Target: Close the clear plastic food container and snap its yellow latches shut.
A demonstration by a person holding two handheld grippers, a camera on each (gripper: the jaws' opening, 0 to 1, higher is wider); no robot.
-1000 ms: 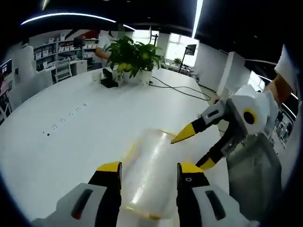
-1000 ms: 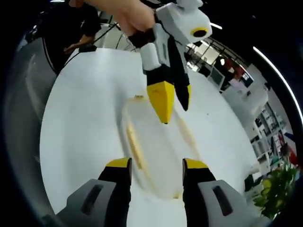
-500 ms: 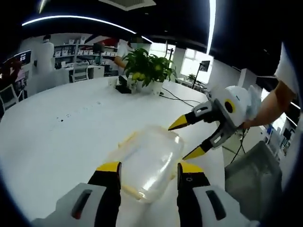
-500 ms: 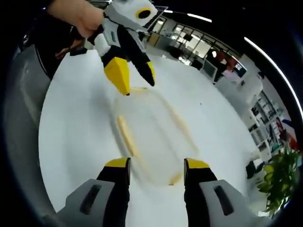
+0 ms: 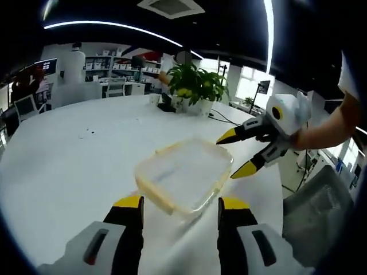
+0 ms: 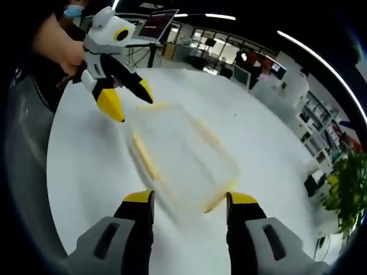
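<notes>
A clear plastic food container [image 5: 183, 175] with yellow latches along its rim rests on the white table [image 5: 74, 149]. Its lid seems to lie on top; blur hides how the latches stand. My left gripper [image 5: 180, 203] is open, its jaws just short of the container's near edge. My right gripper [image 5: 232, 154] comes in from the right, open, its tips beside the container's far right corner. In the right gripper view the container [image 6: 180, 154] lies ahead of my open right gripper [image 6: 189, 199]. There the left gripper [image 6: 129, 102] hovers open at its far left end.
A potted plant [image 5: 195, 86] and a black cable [image 5: 226, 117] sit at the table's far side, with shelves and a person behind. A grey fabric seat [image 5: 318, 212] stands off the table's right edge. The plant [image 6: 347, 183] also shows at right.
Both grippers have drawn back from the container, which lay between the left jaws and now lies ahead of them. Both stay open.
</notes>
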